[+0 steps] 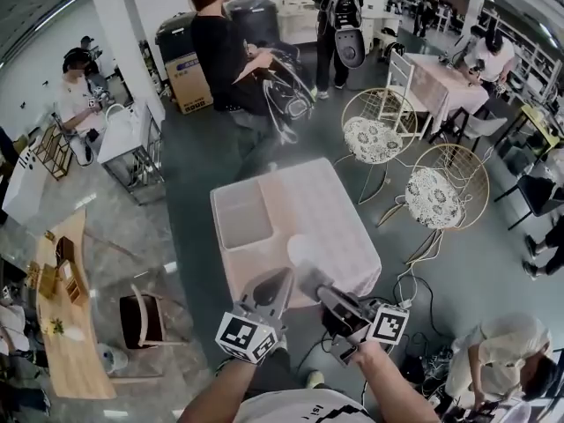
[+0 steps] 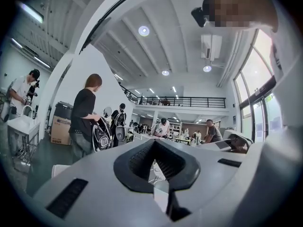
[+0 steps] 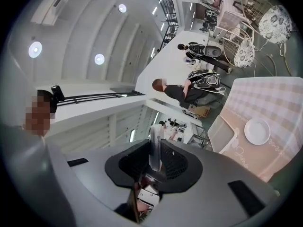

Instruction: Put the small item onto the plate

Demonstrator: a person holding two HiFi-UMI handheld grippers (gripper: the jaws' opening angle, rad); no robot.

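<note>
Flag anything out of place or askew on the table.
Nothing stands out. The white plate lies flat and empty on the checked tablecloth, the tray sits squarely beside it, and the right gripper grips a thin pale item.

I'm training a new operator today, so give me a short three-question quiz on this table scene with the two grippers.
1. True or false: the small pale flat item already lies on the round white plate.
2. What shares the pink checked tablecloth with the plate? A) a pale rectangular tray B) a red bowl C) a glass bottle
3. Fill in: the item is pinched between the jaws of the ____ gripper.
Key: 1 false; 2 A; 3 right, meaning the right gripper.
</note>
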